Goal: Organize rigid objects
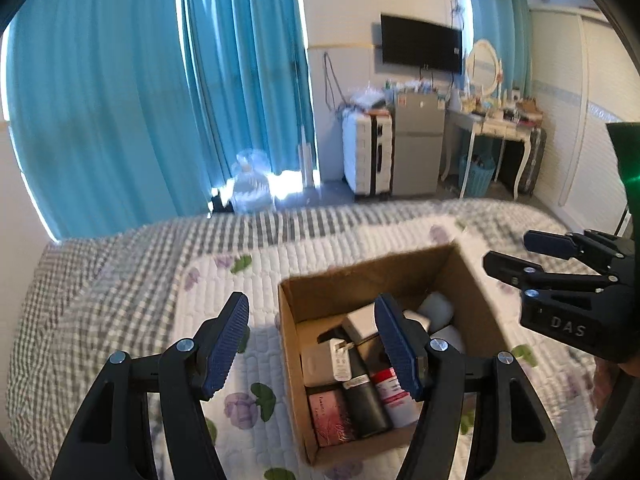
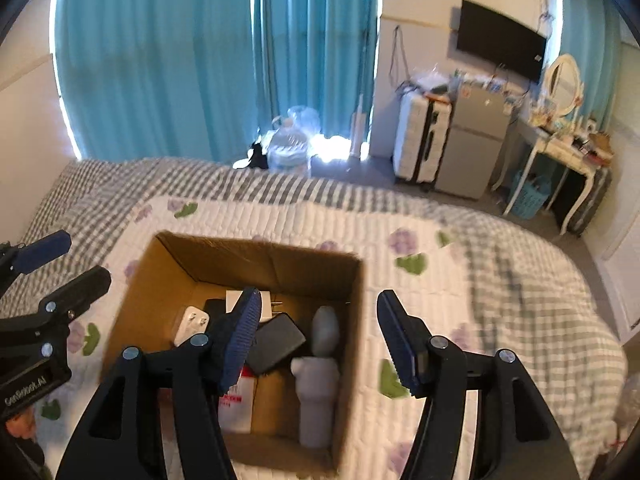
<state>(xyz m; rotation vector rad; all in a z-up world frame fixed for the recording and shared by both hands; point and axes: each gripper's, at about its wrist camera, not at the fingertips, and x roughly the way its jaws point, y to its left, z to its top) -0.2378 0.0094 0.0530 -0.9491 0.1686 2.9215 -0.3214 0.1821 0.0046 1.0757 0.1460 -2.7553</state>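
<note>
An open cardboard box (image 1: 472,280) (image 2: 152,280) stands on the quilted bed. Inside lie several rigid items: a white charger plug (image 1: 340,356) (image 2: 192,322), a black bottle (image 1: 364,404), a pink box (image 1: 330,416), a red-and-white box (image 1: 394,400) (image 2: 236,404), a black flat case (image 2: 276,340) and a grey bottle (image 2: 318,384). My left gripper (image 1: 314,344) is open and empty over the box's left wall. My right gripper (image 2: 320,340) is open and empty above the box's right side; it also shows in the left wrist view (image 1: 516,252).
The bed (image 2: 500,288) has a floral quilt over a grey checked sheet. Beyond it are teal curtains (image 1: 140,100), a water jug (image 2: 290,146), a white suitcase (image 1: 366,156), a small fridge (image 1: 418,144), a wall TV and a cluttered dressing table (image 1: 496,120).
</note>
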